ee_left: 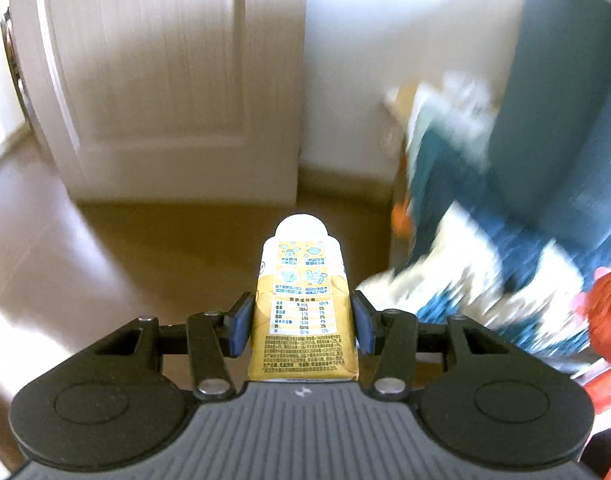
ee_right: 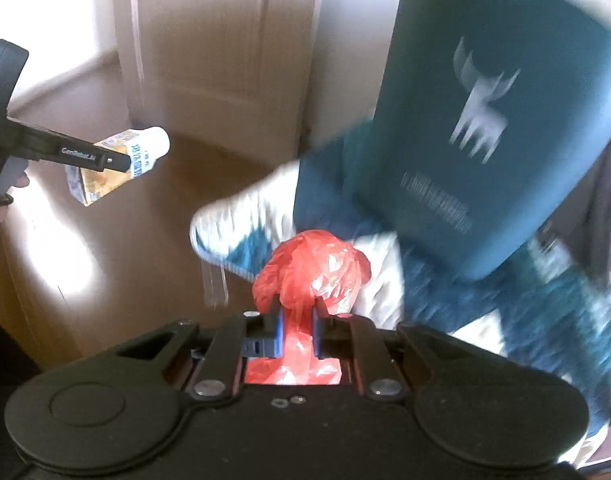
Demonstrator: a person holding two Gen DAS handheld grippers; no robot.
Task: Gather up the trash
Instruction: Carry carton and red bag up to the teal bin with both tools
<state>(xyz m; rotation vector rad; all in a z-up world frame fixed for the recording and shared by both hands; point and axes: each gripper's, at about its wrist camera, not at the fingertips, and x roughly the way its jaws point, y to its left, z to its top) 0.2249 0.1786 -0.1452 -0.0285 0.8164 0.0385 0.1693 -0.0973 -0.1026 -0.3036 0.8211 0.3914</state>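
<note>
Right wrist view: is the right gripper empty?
No, the right gripper is shut on a crumpled red plastic bag that bulges out past its fingers.

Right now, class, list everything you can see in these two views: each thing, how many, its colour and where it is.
Yellow-and-white drink carton: one, held between the left fingers.
Crumpled red plastic bag: one, pinched between the right fingers.
Teal box with a white deer logo: one, right side, blurred.
Blue-and-white cloth: one, beneath the box.
White panelled door: one, behind.
Brown floor: below.
Left gripper: black, blue pads.
Right gripper: black.
</note>
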